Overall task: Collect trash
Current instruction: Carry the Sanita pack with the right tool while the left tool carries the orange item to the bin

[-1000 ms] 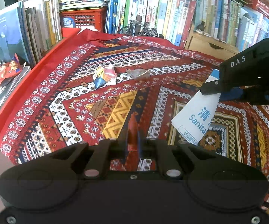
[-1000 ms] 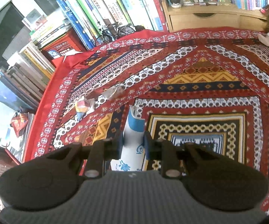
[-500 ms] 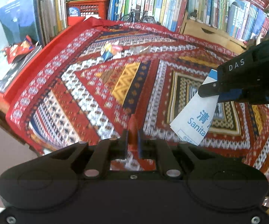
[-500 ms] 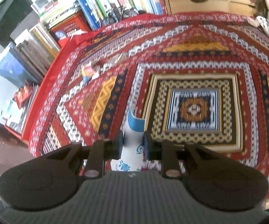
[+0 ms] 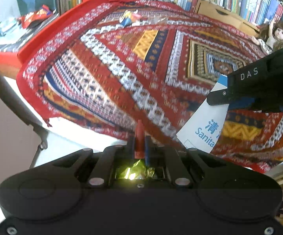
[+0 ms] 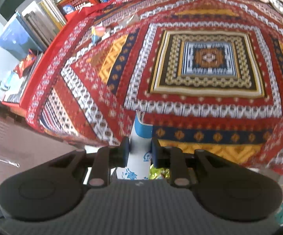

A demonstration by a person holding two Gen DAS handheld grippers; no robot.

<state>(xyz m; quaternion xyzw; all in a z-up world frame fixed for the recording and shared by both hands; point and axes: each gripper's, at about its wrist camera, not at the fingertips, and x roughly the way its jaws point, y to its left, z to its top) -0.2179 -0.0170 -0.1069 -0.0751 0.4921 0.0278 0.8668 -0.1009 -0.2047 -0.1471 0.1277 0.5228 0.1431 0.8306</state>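
Between the left gripper's matt black plastic jaws sits a glossy red wrapper, foil-bright behind. The right gripper's jaws pinch a smooth white-and-blue paper packet. Beyond both jaws spreads a woven patterned cloth.

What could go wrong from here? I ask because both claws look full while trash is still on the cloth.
The left claw pinches only a thin edge of the red wrapper, so it may slip out. The white and blue bag in the right claw hangs loose and could snag the patterned cloth. The crumpled wrappers at the far side could be forgotten.
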